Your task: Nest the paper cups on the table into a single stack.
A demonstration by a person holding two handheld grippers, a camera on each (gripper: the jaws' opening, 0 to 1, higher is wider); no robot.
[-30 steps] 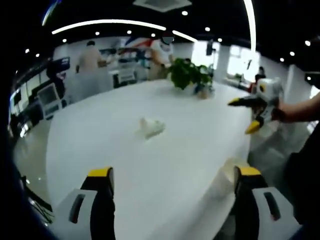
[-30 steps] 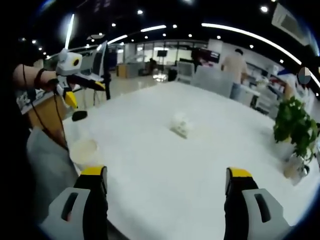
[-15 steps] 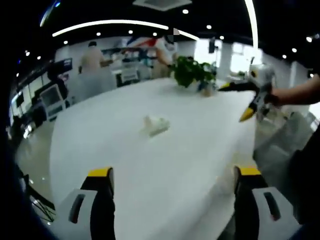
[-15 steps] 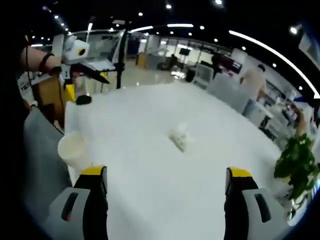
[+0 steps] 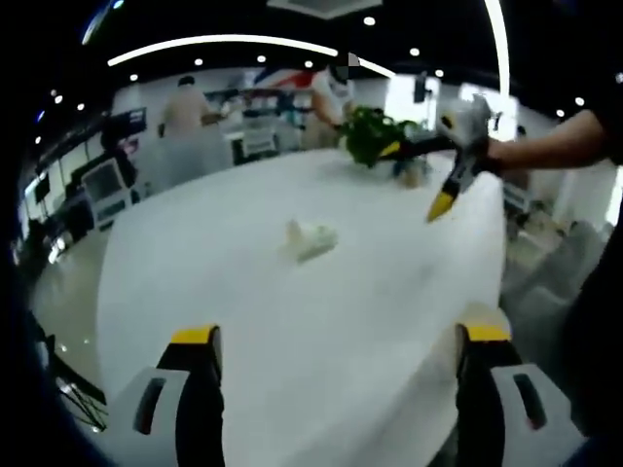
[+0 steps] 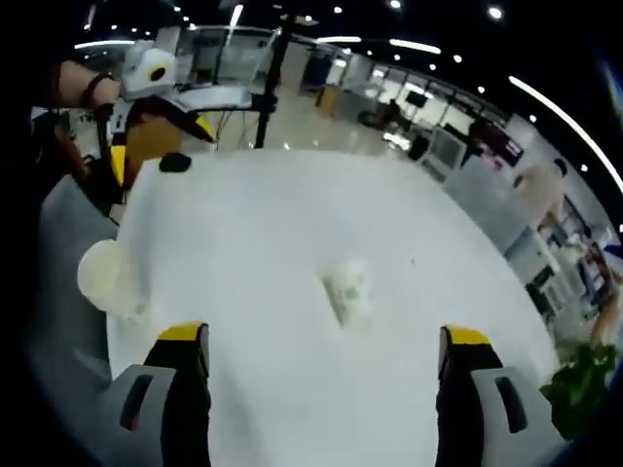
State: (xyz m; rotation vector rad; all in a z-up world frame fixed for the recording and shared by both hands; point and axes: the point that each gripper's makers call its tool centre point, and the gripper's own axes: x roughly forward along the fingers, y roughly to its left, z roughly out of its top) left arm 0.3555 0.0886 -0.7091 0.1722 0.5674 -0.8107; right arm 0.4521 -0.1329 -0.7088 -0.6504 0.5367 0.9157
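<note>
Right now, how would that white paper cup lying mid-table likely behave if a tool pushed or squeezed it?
The paper cup lies on its side on the smooth white table, so a push would probably roll it in a curve. It looks thin-walled and light, so it may skid away rather than hold still. A hard squeeze would likely crumple it. Both tools are open and well short of it.

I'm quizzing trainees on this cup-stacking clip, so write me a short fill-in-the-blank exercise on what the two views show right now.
1. The table has a top of the colour ____.
2. The cups out in the middle of the table lie on their ____.
3. A single cup stands at the table's ____.
4. The jaws of the right tool have tips of the colour ____.

Missing words: white; sides; edge; yellow
</note>
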